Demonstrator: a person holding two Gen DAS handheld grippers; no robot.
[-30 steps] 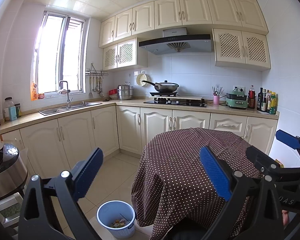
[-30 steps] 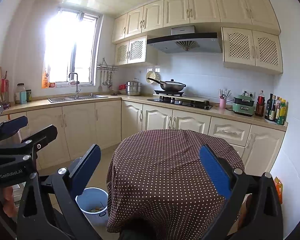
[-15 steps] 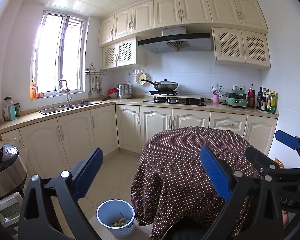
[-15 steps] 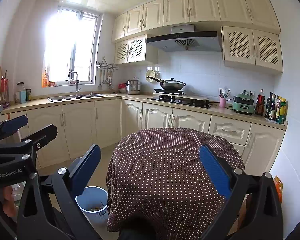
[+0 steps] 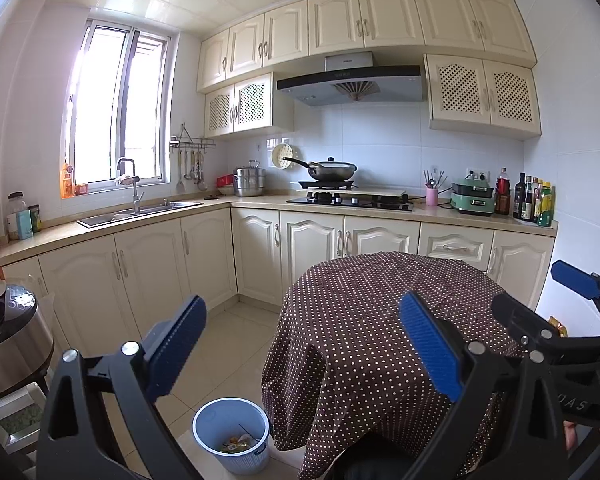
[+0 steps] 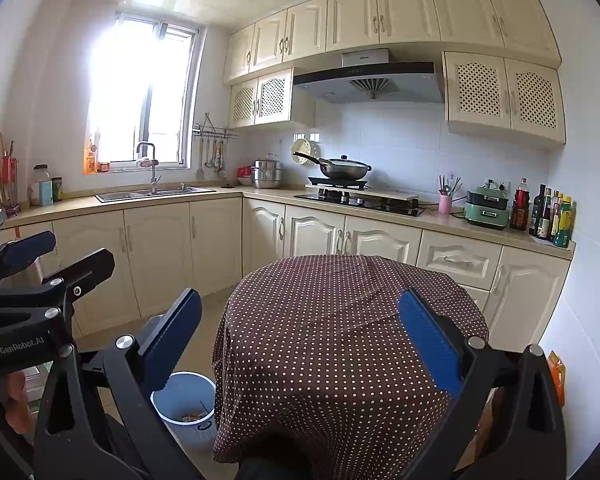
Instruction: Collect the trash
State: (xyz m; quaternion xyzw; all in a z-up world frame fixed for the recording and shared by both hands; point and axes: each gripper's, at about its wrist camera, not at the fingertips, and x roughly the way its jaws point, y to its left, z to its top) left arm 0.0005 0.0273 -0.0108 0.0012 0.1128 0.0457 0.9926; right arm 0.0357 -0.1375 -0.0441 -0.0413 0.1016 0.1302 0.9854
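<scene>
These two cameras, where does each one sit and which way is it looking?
Left wrist view: sits on the left gripper, looking forward over its open blue fingers at the kitchen; the right gripper shows at right.
Right wrist view: sits on the right gripper, facing likewise; the left gripper and a hand show at left.
Both share the brown polka-dot clothed round table and the blue plastic trash bin.

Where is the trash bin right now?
The trash bin stands on the floor, low in both wrist views, just left of the round table with the dotted cloth, with some scraps inside.
</scene>
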